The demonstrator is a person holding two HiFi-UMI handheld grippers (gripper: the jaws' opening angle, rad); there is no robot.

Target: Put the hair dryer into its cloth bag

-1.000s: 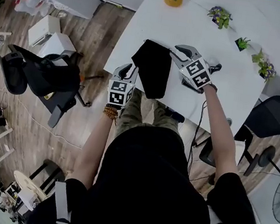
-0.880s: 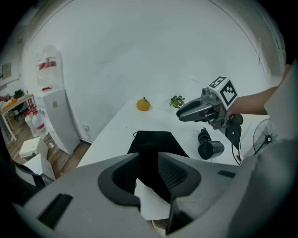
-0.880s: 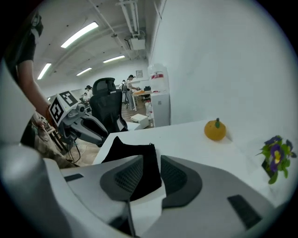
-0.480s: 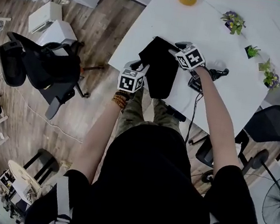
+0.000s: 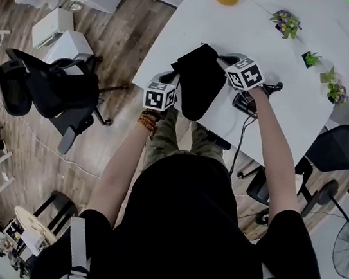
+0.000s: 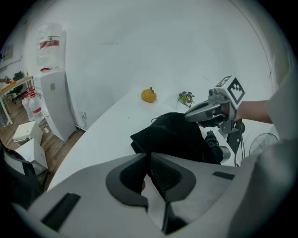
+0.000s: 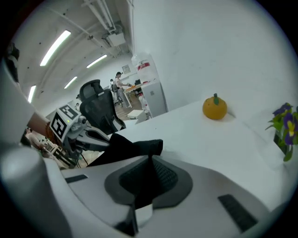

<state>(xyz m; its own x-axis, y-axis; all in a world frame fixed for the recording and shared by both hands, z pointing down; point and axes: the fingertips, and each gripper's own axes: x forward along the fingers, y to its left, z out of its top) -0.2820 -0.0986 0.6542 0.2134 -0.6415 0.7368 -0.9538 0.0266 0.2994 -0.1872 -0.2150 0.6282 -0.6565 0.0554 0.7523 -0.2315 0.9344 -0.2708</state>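
Currently, the left gripper (image 5: 173, 82), nearest the operator, has just closed and pinches the 9 o'clock edge of the black cloth bag (image 5: 198, 90); fabric sits between its jaws. The bag lies on the white table (image 5: 178, 26), its long axis running from 6 to 12 o'clock. The right gripper (image 5: 223, 61) has likewise just closed, with fabric clamped at the bag's 2 o'clock corner. The hair dryer (image 6: 215, 142) lies outside the bag, just beside its 3 o'clock side, below the right wrist. The right hand is therefore nearer the dryer. Loading will probably proceed from 3 o'clock once the mouth is spread.
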